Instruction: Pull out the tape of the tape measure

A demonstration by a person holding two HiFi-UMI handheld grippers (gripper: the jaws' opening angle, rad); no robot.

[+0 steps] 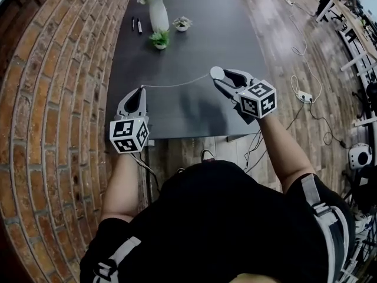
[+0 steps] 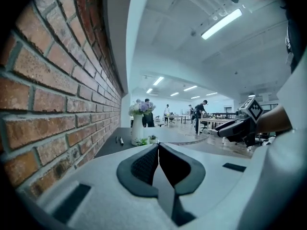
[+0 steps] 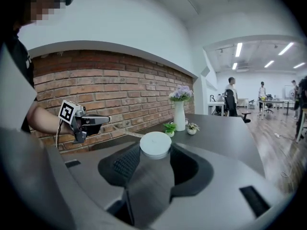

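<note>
The tape measure (image 1: 217,72) is a small white round case, and my right gripper (image 1: 220,76) is shut on it above the dark table (image 1: 194,40). In the right gripper view the case (image 3: 155,144) sits between the black pads (image 3: 125,163). A thin tape (image 1: 177,85) runs from it leftward to my left gripper (image 1: 141,89), whose jaws are shut on the tape's end. The tape (image 3: 125,132) hangs stretched in the air between both grippers. In the left gripper view the jaws (image 2: 158,147) meet tip to tip, and the tape itself is too thin to make out there.
A white vase of flowers (image 1: 158,13), two small potted plants (image 1: 159,39) (image 1: 182,23) and pens (image 1: 136,25) stand at the table's far left. A brick wall (image 1: 59,99) runs along the left. Cables and a power strip (image 1: 304,96) lie on the floor to the right.
</note>
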